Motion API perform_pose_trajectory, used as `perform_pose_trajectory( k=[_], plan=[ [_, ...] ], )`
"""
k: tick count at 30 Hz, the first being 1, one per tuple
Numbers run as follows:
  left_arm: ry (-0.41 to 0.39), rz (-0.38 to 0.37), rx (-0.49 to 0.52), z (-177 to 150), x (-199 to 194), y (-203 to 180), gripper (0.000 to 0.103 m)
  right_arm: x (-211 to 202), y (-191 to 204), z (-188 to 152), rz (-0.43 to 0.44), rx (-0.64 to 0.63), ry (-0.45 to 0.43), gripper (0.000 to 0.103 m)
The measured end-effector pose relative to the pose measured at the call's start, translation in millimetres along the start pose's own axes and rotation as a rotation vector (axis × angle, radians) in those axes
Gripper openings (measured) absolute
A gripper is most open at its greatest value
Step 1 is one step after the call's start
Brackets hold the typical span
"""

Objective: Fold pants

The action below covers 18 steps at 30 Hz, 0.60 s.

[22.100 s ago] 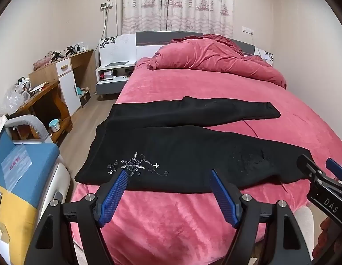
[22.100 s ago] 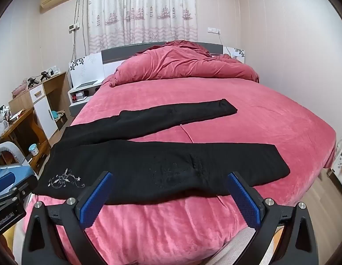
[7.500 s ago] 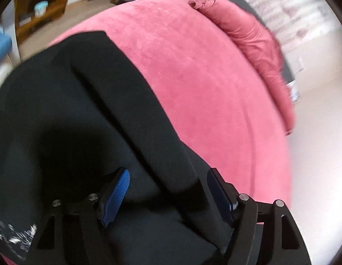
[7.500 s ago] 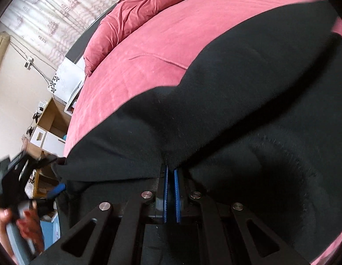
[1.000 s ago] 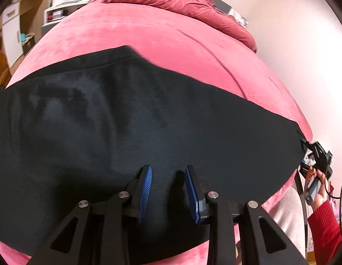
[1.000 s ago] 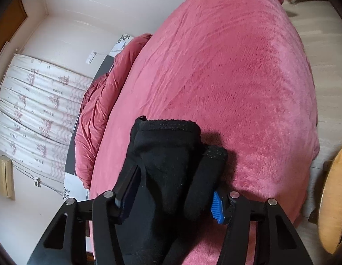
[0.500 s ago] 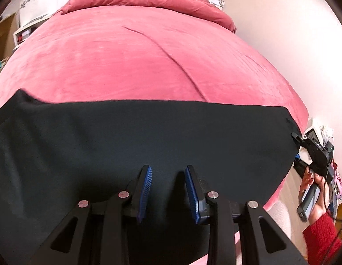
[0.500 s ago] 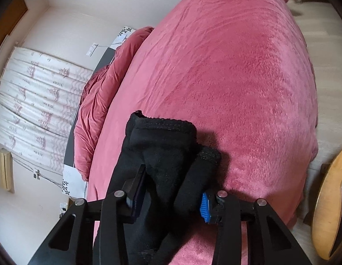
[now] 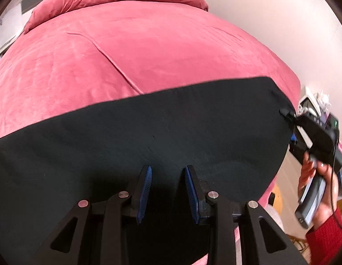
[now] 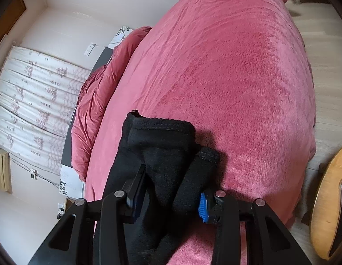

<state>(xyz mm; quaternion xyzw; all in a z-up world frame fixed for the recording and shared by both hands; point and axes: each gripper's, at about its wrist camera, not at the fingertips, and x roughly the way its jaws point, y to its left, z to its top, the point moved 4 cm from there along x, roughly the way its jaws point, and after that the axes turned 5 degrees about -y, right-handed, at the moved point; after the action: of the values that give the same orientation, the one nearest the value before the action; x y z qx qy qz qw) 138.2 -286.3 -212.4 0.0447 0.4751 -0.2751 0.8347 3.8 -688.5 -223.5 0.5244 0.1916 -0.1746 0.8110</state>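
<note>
A: Where are the pants point(image 9: 149, 137)?

B: Lying along the bed's point(image 9: 149, 50) near edge. The right gripper point(image 10: 170, 195) has just been closing onto the bunched cuffs; the left gripper's point(image 9: 167, 190) fingers stand apart, empty.

A: Handling?

B: Soft, limp, probably light. Pinch both layers.

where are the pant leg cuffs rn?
In the right wrist view, the cuffs lie bunched on the pink bedspread, low and centre, between the pads of the right hand-held gripper, whose jaws have just been closing on them.
</note>
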Motion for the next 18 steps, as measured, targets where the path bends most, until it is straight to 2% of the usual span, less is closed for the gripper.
perform_pose_trajectory(
  k=[3, 6, 9, 12, 14, 18],
  plan=[
    [0.018, -0.038, 0.053, -15, -7, -10, 0.032, 2, 2, -2, -0.011, -0.025, 0.01, 0.039],
    [0.004, -0.031, 0.132, -27, -17, -15, 0.032, 4, 4, -2, -0.017, -0.038, 0.018, 0.039],
    [0.0, -0.038, 0.05, -22, -21, -2, 0.032, 6, 7, -1, -0.022, -0.046, 0.029, 0.039],
    [0.006, -0.015, -0.034, -12, -20, 20, 0.032, 7, 14, 1, -0.055, -0.066, 0.043, 0.036],
    [0.001, 0.007, -0.059, -10, -23, 30, 0.032, 8, 21, 2, -0.085, -0.075, 0.052, 0.034],
    [-0.021, 0.047, -0.087, -9, -35, 49, 0.032, 6, 26, 6, -0.079, -0.01, 0.05, 0.024]
  ],
)
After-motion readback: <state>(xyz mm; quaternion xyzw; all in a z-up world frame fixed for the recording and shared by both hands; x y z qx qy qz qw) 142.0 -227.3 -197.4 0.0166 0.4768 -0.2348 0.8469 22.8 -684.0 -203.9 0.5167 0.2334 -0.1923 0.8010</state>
